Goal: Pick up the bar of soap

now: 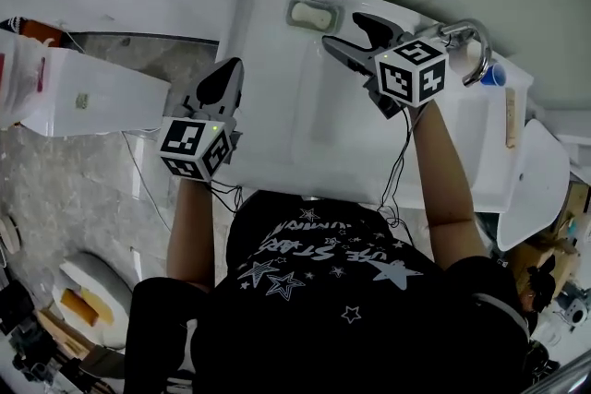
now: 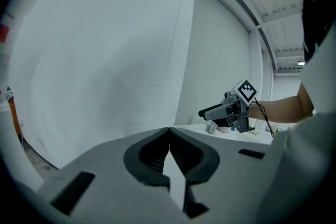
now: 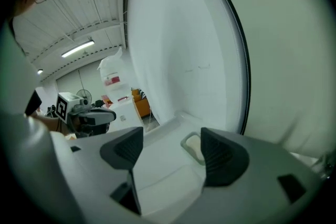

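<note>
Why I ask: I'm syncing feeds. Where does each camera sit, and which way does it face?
Head view: on the person's head, looking steeply down at sink, soap, both forearms, left tool, right tool.
Left gripper view: on the left tool, facing a white wall past shut jaws; right tool and forearm beyond.
Right gripper view: on the right tool, facing the soap past open jaws.
Shared: head and right gripper views show the soap.

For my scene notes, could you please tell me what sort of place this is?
Most likely a bathroom, perhaps a mock-up inside a larger hall: a white basin, a chrome tap at its edge, and a soap in a dish on its rim.
</note>
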A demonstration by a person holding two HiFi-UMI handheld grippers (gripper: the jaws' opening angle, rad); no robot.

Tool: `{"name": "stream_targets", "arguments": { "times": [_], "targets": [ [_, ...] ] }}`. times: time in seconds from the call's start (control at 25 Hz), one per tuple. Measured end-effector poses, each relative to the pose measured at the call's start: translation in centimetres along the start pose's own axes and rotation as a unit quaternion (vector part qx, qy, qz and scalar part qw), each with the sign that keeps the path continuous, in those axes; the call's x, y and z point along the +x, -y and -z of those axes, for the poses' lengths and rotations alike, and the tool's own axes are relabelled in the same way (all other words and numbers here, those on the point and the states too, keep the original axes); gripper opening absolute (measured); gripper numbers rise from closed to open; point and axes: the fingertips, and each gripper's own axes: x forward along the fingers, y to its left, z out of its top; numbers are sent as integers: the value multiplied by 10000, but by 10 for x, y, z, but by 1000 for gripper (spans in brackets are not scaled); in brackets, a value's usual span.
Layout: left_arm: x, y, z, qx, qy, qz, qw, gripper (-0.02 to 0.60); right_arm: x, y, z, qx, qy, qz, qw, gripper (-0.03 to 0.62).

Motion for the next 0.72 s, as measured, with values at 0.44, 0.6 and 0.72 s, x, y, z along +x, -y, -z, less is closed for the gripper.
{"name": "stream_targets", "arguments": {
  "times": [0.44,0.6,0.72],
  "targets": [
    [61,-42,5,-38,-208,363,9991,9,69,50,15,-598,-1129,106,9918,316],
    [79,-48,23,-54,-328,423,9986,9,91,62,44,-1057,-1662,89,9804,304],
    [88,-50,33,-73,-404,453,9981,9,105,69,57,-1362,-1960,96,9710,302]
  ]
}}
